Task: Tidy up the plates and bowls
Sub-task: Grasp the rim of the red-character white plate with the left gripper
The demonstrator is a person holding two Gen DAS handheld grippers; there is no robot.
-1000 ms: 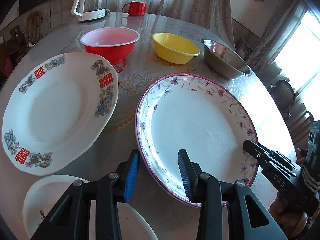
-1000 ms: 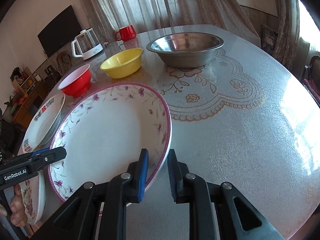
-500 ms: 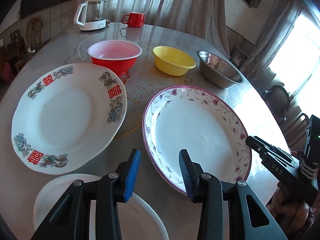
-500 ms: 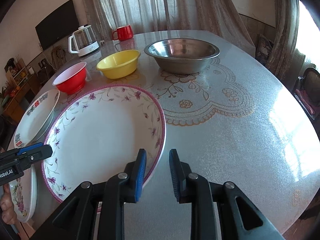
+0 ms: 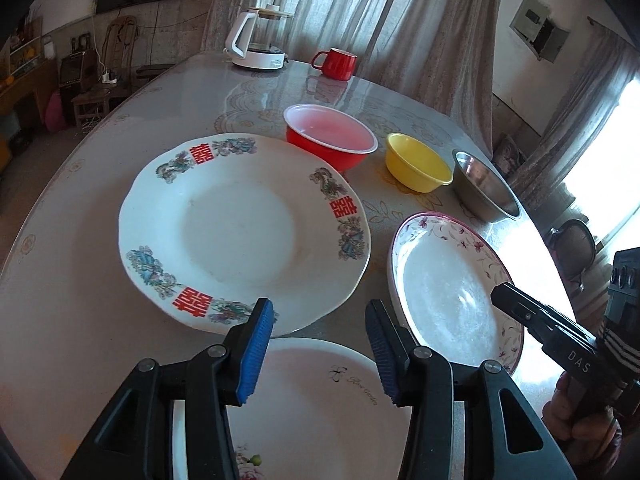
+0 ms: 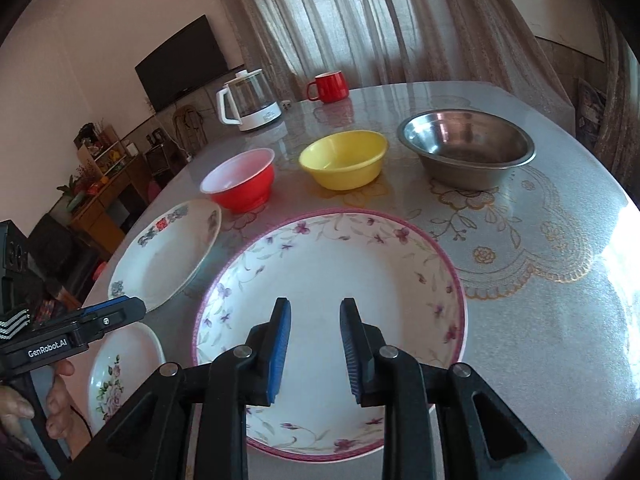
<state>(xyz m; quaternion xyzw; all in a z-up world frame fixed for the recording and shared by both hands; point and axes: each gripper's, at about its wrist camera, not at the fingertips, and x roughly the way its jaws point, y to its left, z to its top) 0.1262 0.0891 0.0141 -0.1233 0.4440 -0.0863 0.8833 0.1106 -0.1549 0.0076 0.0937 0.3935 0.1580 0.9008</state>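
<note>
A purple-rimmed floral plate (image 6: 332, 280) (image 5: 452, 292) lies flat on the table. My right gripper (image 6: 314, 344) hovers over its near half, jaws open with nothing between them; it also shows at the right (image 5: 500, 294). My left gripper (image 5: 320, 344) (image 6: 132, 308) hangs above a small white rose plate (image 5: 312, 400) (image 6: 120, 372), its jaws opening and empty. Beyond it lies a large white plate with red characters (image 5: 240, 232) (image 6: 168, 256). Further back stand a red bowl (image 5: 332, 140) (image 6: 244, 184), a yellow bowl (image 5: 416, 164) (image 6: 344, 160) and a steel bowl (image 5: 484, 188) (image 6: 468, 148).
A white kettle (image 5: 260, 40) (image 6: 250, 100) and a red mug (image 5: 336, 64) (image 6: 328, 86) stand at the far edge of the round table (image 6: 540, 320). Curtains hang behind it. A chair (image 5: 572, 244) stands off the right edge. A hand (image 6: 56, 396) holds the left gripper.
Both grippers have drawn back and risen. The left one swung left, off the purple-rimmed plate's edge to above the small rose plate, and its jaws widened. The right one's jaws widened slightly.
</note>
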